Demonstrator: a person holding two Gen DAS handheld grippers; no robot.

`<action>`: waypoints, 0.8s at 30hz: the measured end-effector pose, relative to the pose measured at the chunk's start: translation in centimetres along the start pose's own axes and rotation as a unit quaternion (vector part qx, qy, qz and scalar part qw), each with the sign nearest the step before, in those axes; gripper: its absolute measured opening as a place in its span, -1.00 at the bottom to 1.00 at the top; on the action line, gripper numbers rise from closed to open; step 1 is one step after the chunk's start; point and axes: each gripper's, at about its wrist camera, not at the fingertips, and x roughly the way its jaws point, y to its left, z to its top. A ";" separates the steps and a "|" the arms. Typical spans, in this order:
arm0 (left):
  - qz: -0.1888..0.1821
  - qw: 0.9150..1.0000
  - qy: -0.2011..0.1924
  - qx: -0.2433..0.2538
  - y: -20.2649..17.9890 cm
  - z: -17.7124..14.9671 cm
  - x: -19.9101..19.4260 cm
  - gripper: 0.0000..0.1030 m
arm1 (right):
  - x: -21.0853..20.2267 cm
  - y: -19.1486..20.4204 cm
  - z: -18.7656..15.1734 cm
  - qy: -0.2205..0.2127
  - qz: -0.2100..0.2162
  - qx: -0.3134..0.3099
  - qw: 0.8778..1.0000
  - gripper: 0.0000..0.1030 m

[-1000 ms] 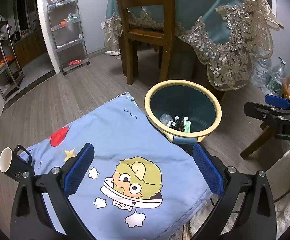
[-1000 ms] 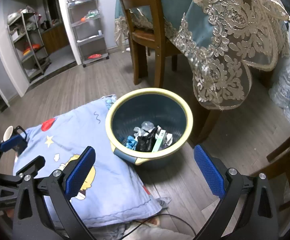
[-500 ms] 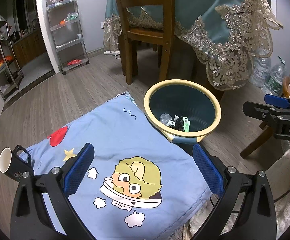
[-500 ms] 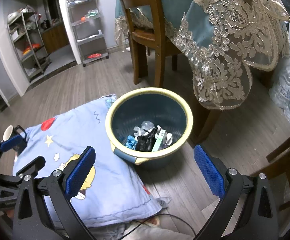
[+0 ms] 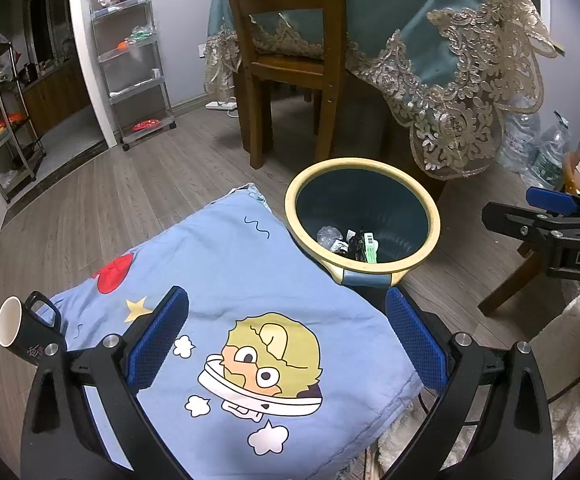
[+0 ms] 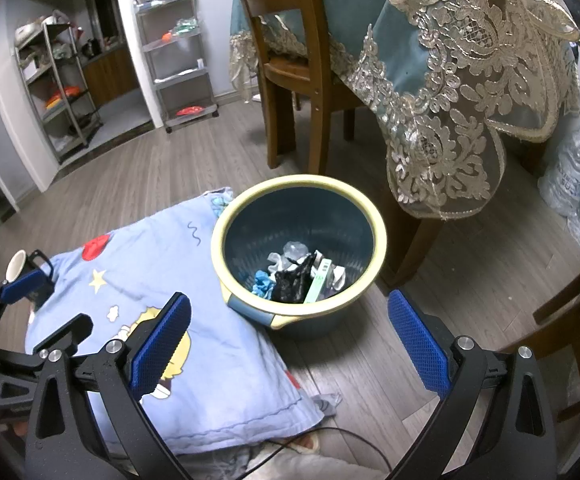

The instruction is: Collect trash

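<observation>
A dark blue trash bin with a yellow rim (image 5: 434,216) (image 6: 380,236) stands on the wood floor beside a light blue cartoon pillow (image 5: 230,276) (image 6: 162,256). Trash (image 6: 300,270) lies in the bin's bottom: crumpled plastic, a black wrapper, a blue scrap, a green-white packet; it also shows in the left wrist view (image 5: 350,242). My left gripper (image 5: 286,340) is open and empty, above the pillow. My right gripper (image 6: 290,340) is open and empty, in front of the bin, and shows at the left wrist view's right edge (image 5: 546,216).
A black mug (image 5: 22,332) (image 6: 26,268) lies on its side at the pillow's left edge. A wooden chair (image 5: 290,60) and a table with a lace-trimmed teal cloth (image 6: 462,80) stand behind the bin. Metal shelves (image 5: 130,64) and water bottles (image 6: 574,176) line the sides.
</observation>
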 end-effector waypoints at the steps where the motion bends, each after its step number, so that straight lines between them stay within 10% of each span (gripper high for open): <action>1: 0.000 1.000 0.000 -0.001 0.0 0.0 0.0 0.88 | 0.0 0.0 0.0 0.001 0.000 0.000 1.000 0.90; 24: -0.019 1.000 0.021 0.002 -0.4 -0.1 0.0 0.88 | 0.3 -0.1 -0.1 -0.001 -0.001 0.004 1.000 0.90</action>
